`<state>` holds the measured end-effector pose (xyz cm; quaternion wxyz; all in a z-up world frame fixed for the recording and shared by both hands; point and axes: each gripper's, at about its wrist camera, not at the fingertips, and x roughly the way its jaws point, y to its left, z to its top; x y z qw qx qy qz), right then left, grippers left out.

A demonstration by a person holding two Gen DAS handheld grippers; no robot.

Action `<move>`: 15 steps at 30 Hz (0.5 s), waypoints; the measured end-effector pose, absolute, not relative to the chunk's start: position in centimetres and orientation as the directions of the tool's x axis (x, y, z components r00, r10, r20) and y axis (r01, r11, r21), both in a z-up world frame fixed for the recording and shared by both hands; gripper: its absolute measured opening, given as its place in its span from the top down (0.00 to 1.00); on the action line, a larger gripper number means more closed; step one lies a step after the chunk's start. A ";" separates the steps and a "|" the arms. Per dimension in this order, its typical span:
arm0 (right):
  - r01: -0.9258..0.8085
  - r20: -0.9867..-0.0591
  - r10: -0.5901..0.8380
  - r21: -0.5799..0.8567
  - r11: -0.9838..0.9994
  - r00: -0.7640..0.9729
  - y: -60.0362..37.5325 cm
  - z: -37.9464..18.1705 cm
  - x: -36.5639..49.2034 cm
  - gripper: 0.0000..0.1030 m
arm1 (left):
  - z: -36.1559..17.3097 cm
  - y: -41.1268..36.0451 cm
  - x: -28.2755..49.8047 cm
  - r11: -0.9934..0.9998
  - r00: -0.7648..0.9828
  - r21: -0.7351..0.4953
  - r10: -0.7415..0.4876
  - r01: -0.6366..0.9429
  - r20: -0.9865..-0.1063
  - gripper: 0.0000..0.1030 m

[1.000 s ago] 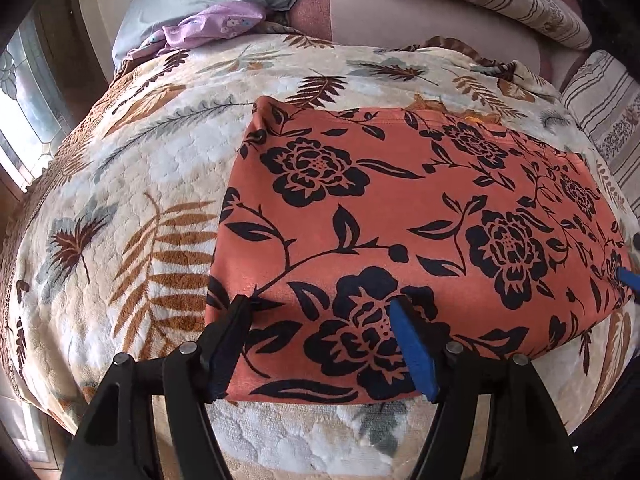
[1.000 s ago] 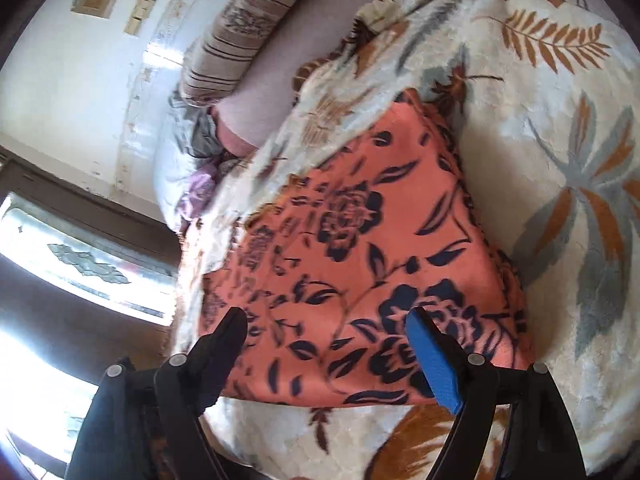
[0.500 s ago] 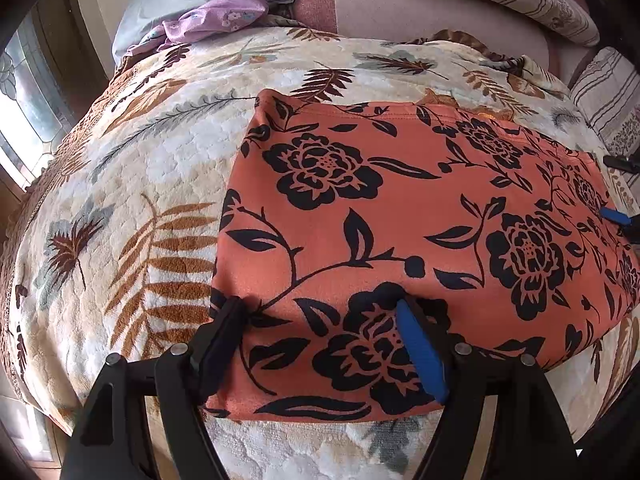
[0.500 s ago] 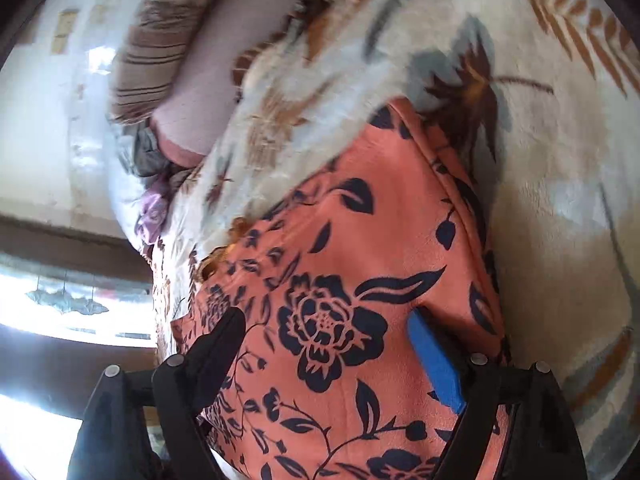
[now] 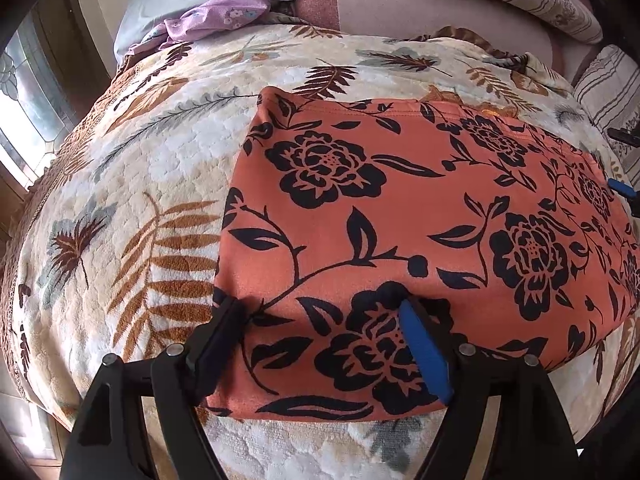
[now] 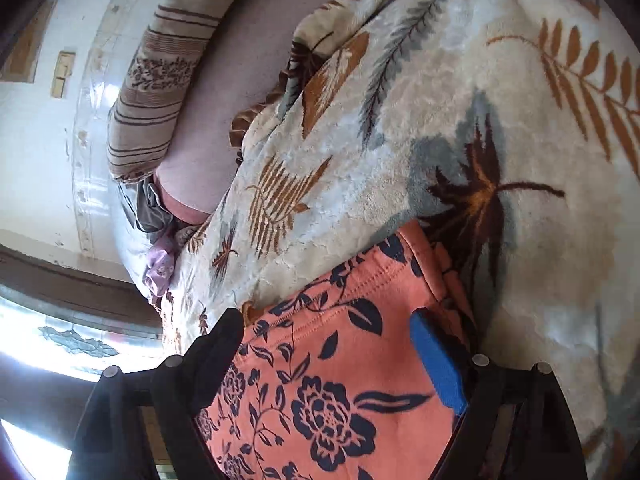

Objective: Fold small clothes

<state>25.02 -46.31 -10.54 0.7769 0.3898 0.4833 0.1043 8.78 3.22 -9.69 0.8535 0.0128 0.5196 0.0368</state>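
Garment (image 5: 400, 208) far corner cut off | left hand-held gripper (image 5: 320, 332) just widened, spread | right hand-held gripper (image 6: 328, 344) spread

Bright window glare, sharp, fisheye-warped edges

My left gripper (image 5: 324, 320) points steeply down, its jaws spread wide and just opened a little further, both tips resting on cloth without pinching it. My right gripper (image 6: 328, 334) tilts down less sharply, jaws also wide apart, nothing clamped; its blue pad (image 5: 619, 187) shows at the left view's right edge.
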 end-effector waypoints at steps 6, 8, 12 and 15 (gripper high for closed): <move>0.089 -0.623 0.563 0.709 0.700 0.543 -45.1 -6.6 16.6 0.15 | -9.1 2.9 7.8 0.996 0.457 0.059 0.086 -0.072 -0.886 0.22; 0.079 -0.604 0.596 0.734 0.674 0.530 -44.4 -6.4 13.2 0.15 | -8.6 2.8 7.2 0.996 0.465 0.049 0.081 -0.081 -0.882 0.22; 0.124 -0.574 0.645 0.788 0.603 0.505 -43.5 -8.8 6.7 0.15 | -7.2 2.3 5.8 0.997 0.503 0.007 0.047 -0.082 -0.863 0.22; 0.223 -0.574 0.647 0.808 0.545 0.501 -43.8 -12.0 4.1 0.15 | -6.6 1.5 5.4 0.997 0.517 -0.014 0.028 -0.076 -0.855 0.22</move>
